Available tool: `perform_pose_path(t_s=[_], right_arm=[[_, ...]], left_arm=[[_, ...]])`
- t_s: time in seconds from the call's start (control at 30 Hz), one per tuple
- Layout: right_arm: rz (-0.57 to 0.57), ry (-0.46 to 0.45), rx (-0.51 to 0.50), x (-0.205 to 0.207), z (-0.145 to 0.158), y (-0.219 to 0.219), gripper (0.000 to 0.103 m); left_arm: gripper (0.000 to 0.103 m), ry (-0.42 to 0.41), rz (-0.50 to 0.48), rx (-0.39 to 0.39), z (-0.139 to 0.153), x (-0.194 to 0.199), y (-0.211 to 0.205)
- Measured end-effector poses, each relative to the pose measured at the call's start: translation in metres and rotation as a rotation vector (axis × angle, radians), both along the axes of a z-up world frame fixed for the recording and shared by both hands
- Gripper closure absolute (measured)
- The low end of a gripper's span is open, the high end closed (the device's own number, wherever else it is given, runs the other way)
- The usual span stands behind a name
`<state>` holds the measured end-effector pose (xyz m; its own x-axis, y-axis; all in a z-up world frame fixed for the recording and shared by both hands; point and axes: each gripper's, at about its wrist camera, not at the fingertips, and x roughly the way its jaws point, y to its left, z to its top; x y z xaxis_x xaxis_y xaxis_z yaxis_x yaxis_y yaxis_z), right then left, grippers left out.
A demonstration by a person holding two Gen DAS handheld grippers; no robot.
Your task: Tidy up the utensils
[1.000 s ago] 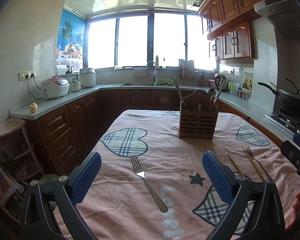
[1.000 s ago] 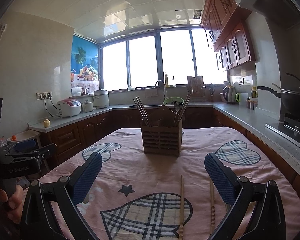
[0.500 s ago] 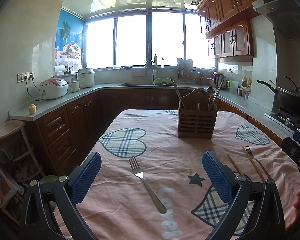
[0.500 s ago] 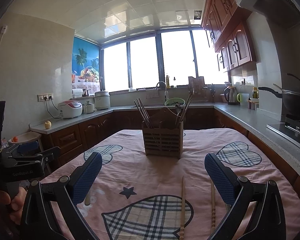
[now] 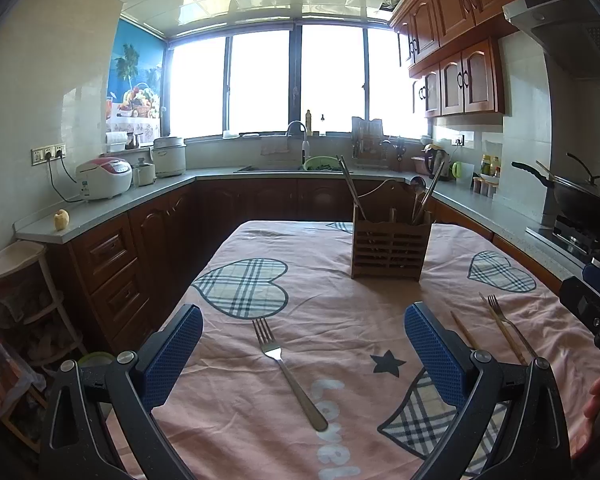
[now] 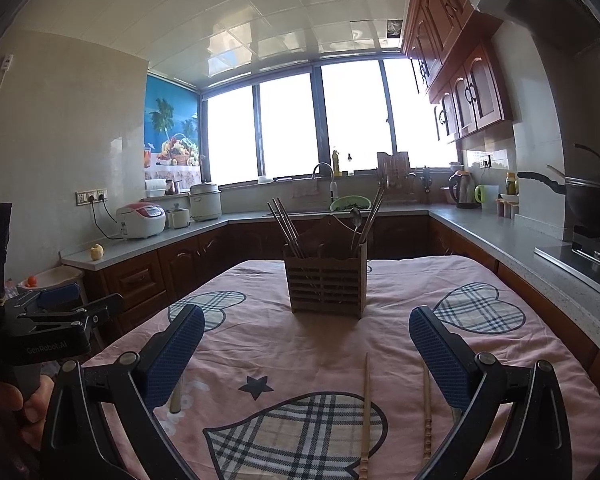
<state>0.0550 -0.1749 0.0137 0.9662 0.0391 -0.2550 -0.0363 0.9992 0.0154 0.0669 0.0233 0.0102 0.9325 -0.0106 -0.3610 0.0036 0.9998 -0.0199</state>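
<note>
Both grippers are hovering over the near end of the table, its pink tablecloth (image 5: 340,280) printed with plaid hearts, and both are standing wide with nothing between their blue pads. The left gripper (image 5: 304,354) is framing a steel fork (image 5: 288,372) that is lying flat on the cloth near the table's left side, tines pointing toward the far edge, handle angling back toward the near edge and a little to the right; the pads are sitting apart from it on either side, not touching. Off toward the right edge, a second fork (image 5: 510,326) is lying just beside a pair of wooden chopsticks (image 5: 500,326), roughly parallel with them. The right gripper (image 6: 306,354) is looking straight down the table, and the same two chopsticks (image 6: 366,412) are lying lengthwise on the cloth between its fingers, slightly apart from each other, over a plaid heart. Standing upright toward the far end of the table is the slatted wooden utensil holder (image 6: 326,286), with chopsticks leaning out of its left compartment and a spoon and more sticks rising from its right one. At the left edge of the right view, a hand (image 6: 4,408) is gripping the other tool's handle.
</note>
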Motion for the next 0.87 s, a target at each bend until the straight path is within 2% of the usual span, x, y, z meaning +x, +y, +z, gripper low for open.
perform_pose_path(t_s=[0.87], right_arm=[[-0.012, 0.031, 0.032, 0.021, -0.004, -0.016, 0.000]], left_arm=[[0.001, 0.011, -0.032, 0.002, 0.010, 0.017, -0.022]])
